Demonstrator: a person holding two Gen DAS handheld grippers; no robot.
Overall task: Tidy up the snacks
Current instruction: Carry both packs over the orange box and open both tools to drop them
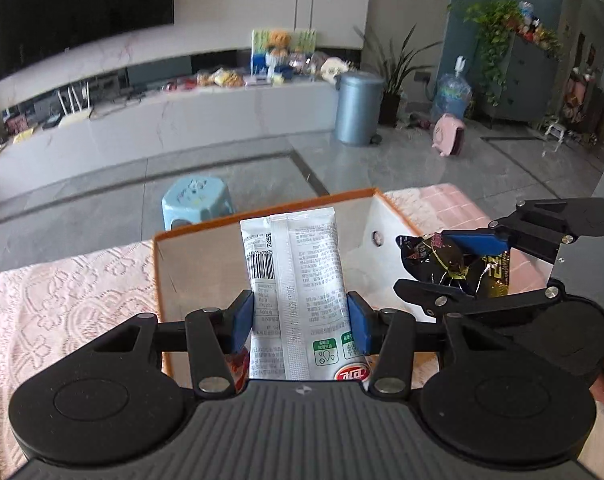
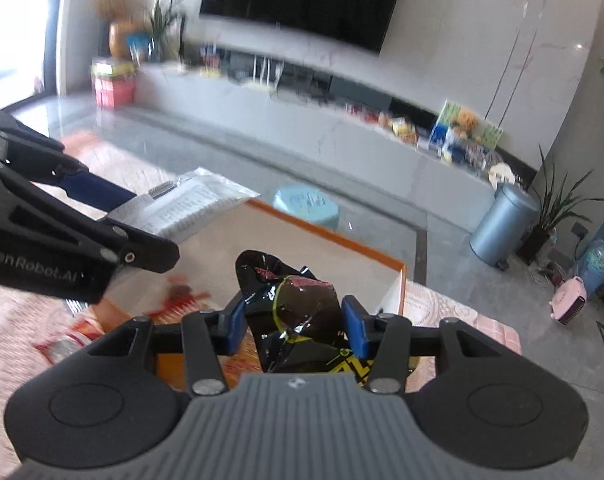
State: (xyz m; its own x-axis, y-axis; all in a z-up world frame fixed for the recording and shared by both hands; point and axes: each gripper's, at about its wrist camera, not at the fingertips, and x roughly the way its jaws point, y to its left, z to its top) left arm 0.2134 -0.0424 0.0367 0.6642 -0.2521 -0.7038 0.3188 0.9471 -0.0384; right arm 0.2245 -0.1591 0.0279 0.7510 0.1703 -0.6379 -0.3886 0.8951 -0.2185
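Two grippers, each clamped on a snack packet, over an orange-edged box.

Left wrist view: the left gripper [image 1: 299,322] has its blue pads pressed on both sides of a white snack packet [image 1: 291,264], which stands upright above the box [image 1: 261,216], its printed back facing the camera; to the right, the right gripper [image 1: 434,264] pinches a black snack packet [image 1: 438,260] over the box's right side, and the box rests on a pink lace cloth [image 1: 61,288] covering the tabletop. Right wrist view: the right gripper [image 2: 293,320] is partly closed on the crumpled black snack packet [image 2: 302,312] above the near right corner of the box [image 2: 342,240], while the left gripper [image 2: 113,216] comes in from the left, gripping the white snack packet [image 2: 189,200]; red snack packets [image 2: 73,340], blurred, lie on the cloth at near left.
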